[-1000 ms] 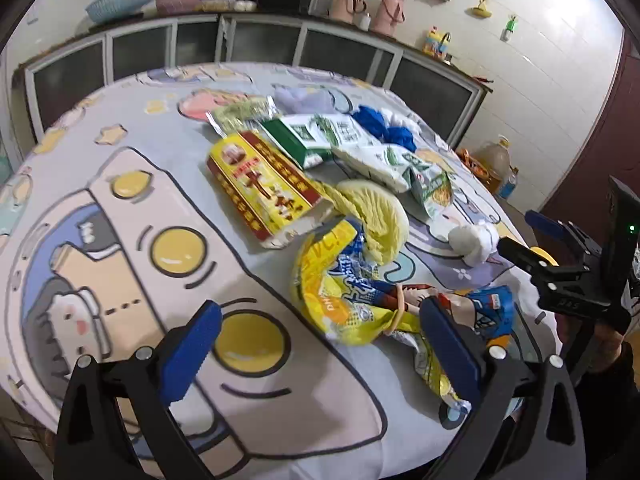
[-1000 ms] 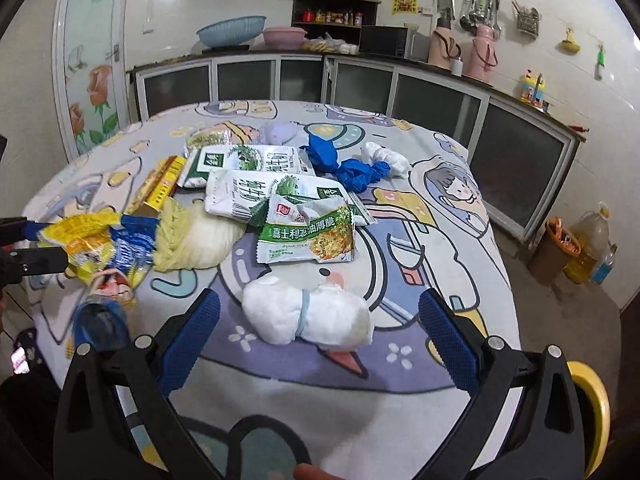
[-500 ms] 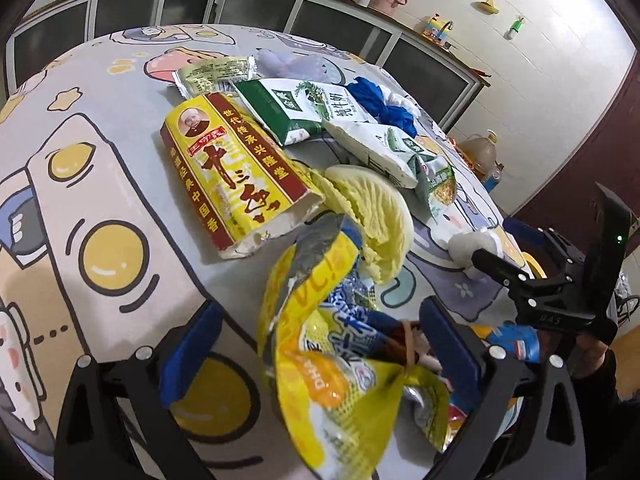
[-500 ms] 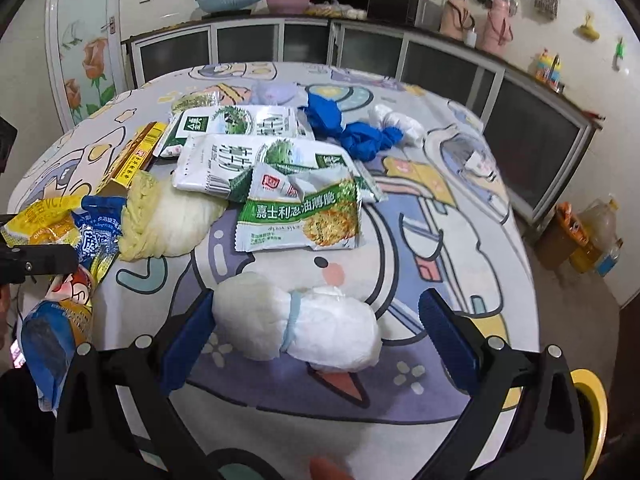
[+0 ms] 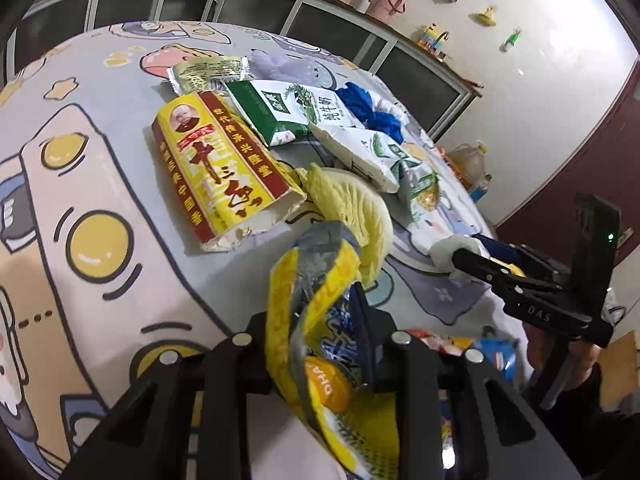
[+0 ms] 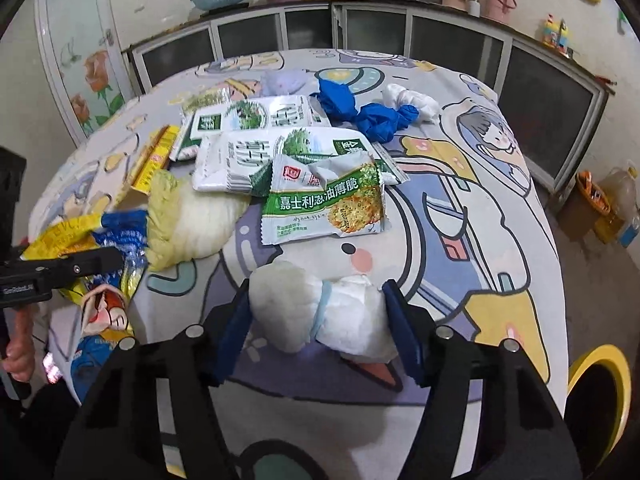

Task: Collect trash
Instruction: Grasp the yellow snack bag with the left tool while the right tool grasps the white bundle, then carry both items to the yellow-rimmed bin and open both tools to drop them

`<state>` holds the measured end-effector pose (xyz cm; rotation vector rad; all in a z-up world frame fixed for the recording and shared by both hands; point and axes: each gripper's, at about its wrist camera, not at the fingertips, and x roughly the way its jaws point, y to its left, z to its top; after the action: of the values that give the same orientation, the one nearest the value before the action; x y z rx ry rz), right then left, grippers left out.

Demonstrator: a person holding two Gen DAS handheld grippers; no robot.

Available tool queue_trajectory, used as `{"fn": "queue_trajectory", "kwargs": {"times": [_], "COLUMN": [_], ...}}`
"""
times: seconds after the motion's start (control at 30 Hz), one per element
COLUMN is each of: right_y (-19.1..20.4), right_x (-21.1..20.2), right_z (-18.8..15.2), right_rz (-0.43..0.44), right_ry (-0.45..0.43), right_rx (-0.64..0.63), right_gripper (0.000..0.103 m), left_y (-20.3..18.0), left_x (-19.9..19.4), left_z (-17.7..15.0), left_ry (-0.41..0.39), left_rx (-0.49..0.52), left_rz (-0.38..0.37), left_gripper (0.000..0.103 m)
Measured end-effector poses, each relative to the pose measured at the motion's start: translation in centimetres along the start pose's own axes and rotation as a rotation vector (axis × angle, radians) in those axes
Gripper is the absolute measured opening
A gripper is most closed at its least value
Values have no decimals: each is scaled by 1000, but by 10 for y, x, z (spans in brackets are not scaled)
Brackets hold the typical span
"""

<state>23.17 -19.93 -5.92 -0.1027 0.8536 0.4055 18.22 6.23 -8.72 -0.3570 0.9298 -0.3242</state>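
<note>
My left gripper (image 5: 320, 320) is shut on a crumpled yellow and blue snack wrapper (image 5: 316, 280) at the table's near edge; the wrapper also shows in the right wrist view (image 6: 80, 236). My right gripper (image 6: 320, 312) is shut on a rolled white diaper (image 6: 320, 312), its blue fingers (image 6: 234, 320) pressing both ends. The diaper shows small in the left wrist view (image 5: 448, 252). On the table lie a red and yellow packet (image 5: 216, 168), a cabbage leaf (image 6: 188, 224), green and white bags (image 6: 280, 156), a cracker wrapper (image 6: 324, 204) and blue gloves (image 6: 360, 112).
A cartoon-print cloth (image 6: 480, 208) covers the round table. A yellow bin (image 6: 596, 392) stands at the lower right beside the table. Cabinets (image 6: 360, 28) line the wall behind. An oil bottle (image 6: 620, 200) stands on the floor to the right.
My left gripper closed on the yellow and blue wrapper. My right gripper moved forward and closed around the white diaper.
</note>
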Motion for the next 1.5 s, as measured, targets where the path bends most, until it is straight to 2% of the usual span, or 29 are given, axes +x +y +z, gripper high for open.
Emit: {"fn": "queue_trajectory", "kwargs": {"times": [0.07,0.4,0.5,0.7,0.97,1.2,1.37,1.5], "right_y": [-3,-11,-18,-53,-129,-196,-238,-264], "right_x": [-12,-61,-74,-99,-145,-181,-195,-196], "right_z": [1,-2,-7,-26,-66,-104,-128,-143], "right_rz": [-10,-18,-15,-75,-247,-386,-441,-452], "right_ry": [-28,-121,-138,-172,-214,-236,-240,-225], "right_rx": [11,44,69,158,317,473,578,643], "right_gripper": [61,61,61,61,61,62,62,62], "left_y": [2,-12,-24,-53,-127,-216,-284,-333], "left_x": [-7,-53,-64,-60,-23,36,84,124], "left_z": [-1,-1,1,12,36,45,45,39], "left_ry": [-10,-93,-115,-112,-73,8,73,129], "left_rx": [-10,27,69,138,279,412,506,550], "left_rz": [-20,-65,-66,-95,-201,-327,-423,-465], "left_gripper": [24,24,24,24,24,24,24,24]}}
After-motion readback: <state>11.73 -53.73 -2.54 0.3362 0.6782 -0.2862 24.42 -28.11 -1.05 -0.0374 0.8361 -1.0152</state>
